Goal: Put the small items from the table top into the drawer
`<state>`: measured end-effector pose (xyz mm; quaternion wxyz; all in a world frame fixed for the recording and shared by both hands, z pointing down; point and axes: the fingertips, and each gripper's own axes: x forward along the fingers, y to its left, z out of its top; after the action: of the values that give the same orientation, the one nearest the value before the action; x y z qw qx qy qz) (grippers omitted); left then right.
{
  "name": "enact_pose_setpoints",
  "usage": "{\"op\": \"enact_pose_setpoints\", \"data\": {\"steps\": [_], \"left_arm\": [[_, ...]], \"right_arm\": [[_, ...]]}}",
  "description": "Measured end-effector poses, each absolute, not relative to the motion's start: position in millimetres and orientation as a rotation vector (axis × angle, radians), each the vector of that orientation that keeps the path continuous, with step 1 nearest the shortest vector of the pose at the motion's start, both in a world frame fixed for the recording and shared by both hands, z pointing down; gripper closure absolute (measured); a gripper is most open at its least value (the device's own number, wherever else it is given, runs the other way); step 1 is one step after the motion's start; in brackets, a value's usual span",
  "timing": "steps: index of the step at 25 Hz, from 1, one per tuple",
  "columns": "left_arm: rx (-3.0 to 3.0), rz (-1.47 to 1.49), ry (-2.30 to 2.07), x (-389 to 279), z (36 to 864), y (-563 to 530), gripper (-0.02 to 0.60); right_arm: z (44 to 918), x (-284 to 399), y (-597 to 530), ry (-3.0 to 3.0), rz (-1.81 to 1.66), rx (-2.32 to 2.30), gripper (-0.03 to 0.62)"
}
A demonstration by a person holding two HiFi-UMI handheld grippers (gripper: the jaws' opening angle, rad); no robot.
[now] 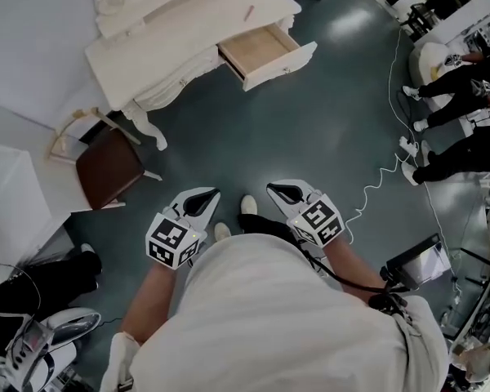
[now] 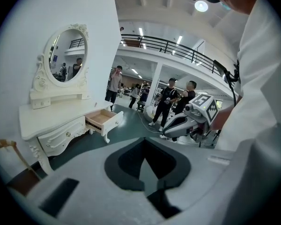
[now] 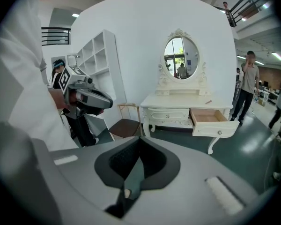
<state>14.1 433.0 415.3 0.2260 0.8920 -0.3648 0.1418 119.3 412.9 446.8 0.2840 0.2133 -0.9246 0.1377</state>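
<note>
The left tongs (image 1: 211, 194) and right tongs (image 1: 273, 189) are hovering closed and empty, well apart from the open drawer (image 1: 260, 49).

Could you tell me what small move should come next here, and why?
Probably step toward the table: it stands well off, its drawer is already open, a small item lies on top, and the left gripper and right gripper are shut and empty.

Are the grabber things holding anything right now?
No, nothing. The left gripper and the right gripper are both shut and empty, well short of the dressing table with its open drawer.
</note>
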Motion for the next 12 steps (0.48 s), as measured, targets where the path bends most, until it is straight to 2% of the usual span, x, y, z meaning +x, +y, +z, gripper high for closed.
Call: {"op": "enact_pose_setpoints", "data": {"steps": [3, 6, 12], "left_arm": [[2.457, 0.415, -1.019, 25.1, 408.2, 413.7, 0.588], [2.453, 0.438, -1.025, 38.1, 403.2, 388.1, 0.588], [2.433, 0.395, -1.064, 57.7, 399.3, 332.4, 0.587]], "right_arm": [[440.6, 128.1, 386.9, -2.497, 0.346, 0.561, 0.59], [440.4, 141.6, 356.9, -2.508, 0.358, 0.559, 0.553], [457.9, 159.5, 291.5, -2.514, 0.379, 0.548, 0.559]]}}
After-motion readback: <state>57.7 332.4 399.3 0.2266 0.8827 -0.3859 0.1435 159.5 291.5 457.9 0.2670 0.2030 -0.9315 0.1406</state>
